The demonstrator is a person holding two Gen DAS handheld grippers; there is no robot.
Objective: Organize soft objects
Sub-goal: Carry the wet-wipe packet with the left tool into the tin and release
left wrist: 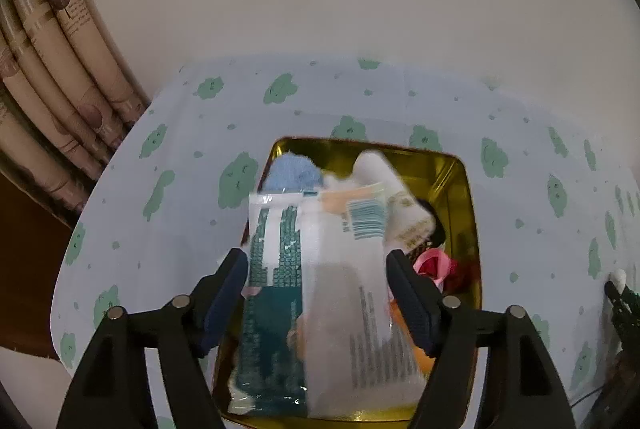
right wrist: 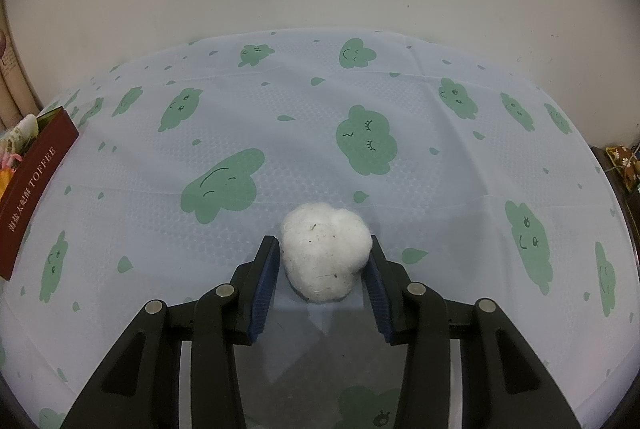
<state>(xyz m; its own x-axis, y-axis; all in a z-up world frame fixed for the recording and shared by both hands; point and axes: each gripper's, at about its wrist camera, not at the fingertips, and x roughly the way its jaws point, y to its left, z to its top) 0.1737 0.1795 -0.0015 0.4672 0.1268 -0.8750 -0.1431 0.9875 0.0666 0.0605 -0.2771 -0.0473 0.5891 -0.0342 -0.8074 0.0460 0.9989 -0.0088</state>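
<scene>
Pinching the cotton wad (right wrist: 324, 257) near the bench's front edge, right gripper (right wrist: 324, 249) jaws press its sides: feather-light, squashy, grab mid-bulk. Left gripper (left wrist: 316, 269) jaws stand released around a slippery, crinkly plastic packet (left wrist: 316, 269) over the gold tin (left wrist: 460, 181).

The dark red box (right wrist: 30, 185) reads "TOFFEE" (after Chinese characters); the packet (left wrist: 360, 289) bears a barcode, its print illegible.
</scene>
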